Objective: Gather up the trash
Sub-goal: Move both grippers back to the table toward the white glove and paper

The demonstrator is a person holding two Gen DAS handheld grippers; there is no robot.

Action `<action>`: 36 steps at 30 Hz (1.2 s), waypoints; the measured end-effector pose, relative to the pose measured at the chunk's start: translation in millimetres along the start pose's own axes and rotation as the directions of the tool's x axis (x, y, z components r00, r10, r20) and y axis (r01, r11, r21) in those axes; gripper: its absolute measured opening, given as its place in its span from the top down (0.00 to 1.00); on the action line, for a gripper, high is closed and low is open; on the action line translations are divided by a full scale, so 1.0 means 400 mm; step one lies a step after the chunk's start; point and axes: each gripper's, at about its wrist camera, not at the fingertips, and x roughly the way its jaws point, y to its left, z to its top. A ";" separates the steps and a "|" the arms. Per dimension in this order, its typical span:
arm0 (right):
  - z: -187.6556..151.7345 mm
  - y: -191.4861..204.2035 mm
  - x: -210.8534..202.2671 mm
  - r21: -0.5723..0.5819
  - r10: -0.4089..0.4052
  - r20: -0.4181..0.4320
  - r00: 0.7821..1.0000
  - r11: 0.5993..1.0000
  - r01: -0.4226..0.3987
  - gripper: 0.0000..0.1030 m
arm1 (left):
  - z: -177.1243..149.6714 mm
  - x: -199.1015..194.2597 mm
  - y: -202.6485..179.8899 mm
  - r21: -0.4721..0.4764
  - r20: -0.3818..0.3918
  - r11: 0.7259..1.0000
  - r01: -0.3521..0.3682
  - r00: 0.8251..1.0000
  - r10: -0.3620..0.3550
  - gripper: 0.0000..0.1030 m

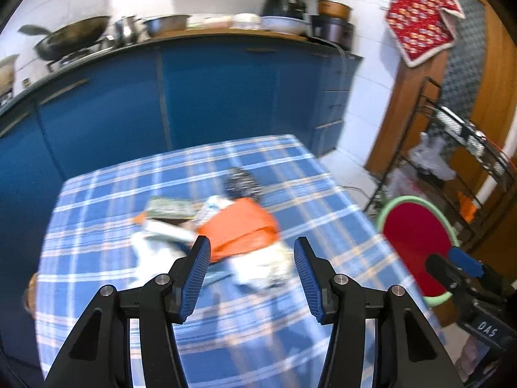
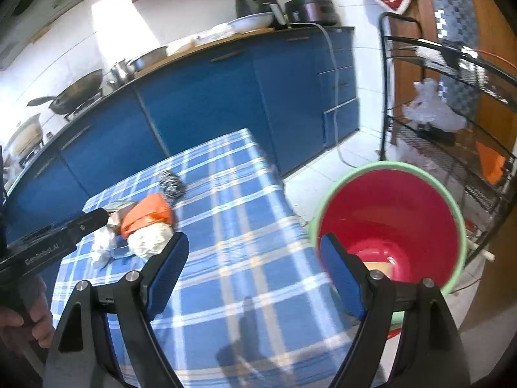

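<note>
Jaws of your left gripper (image 1: pixel 252 255) stand apart, empty; trash pile (image 1: pixel 223 232) lies just ahead on the checked tablecloth (image 1: pixel 290 174), long axis running left-right. Right gripper (image 2: pixel 253 252) gapes wide, empty, nearer the red bucket (image 2: pixel 392 213) than the pile.
</note>
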 end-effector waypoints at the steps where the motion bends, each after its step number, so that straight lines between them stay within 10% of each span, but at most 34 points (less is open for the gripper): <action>1: 0.001 0.017 0.008 -0.008 0.010 -0.006 1.000 1.000 -0.010 0.19 | -0.002 0.000 0.023 -0.008 -0.004 1.000 -0.020 1.000 0.020 0.46; 13: -0.013 0.184 0.140 -0.083 0.079 -0.115 0.990 0.993 -0.089 0.19 | -0.032 0.066 0.191 -0.100 -0.070 0.988 -0.118 0.991 0.111 0.45; 36: -0.034 0.306 0.338 -0.138 0.106 -0.243 0.964 0.980 -0.143 0.19 | -0.068 0.220 0.250 -0.196 -0.152 0.980 -0.034 0.988 0.004 0.44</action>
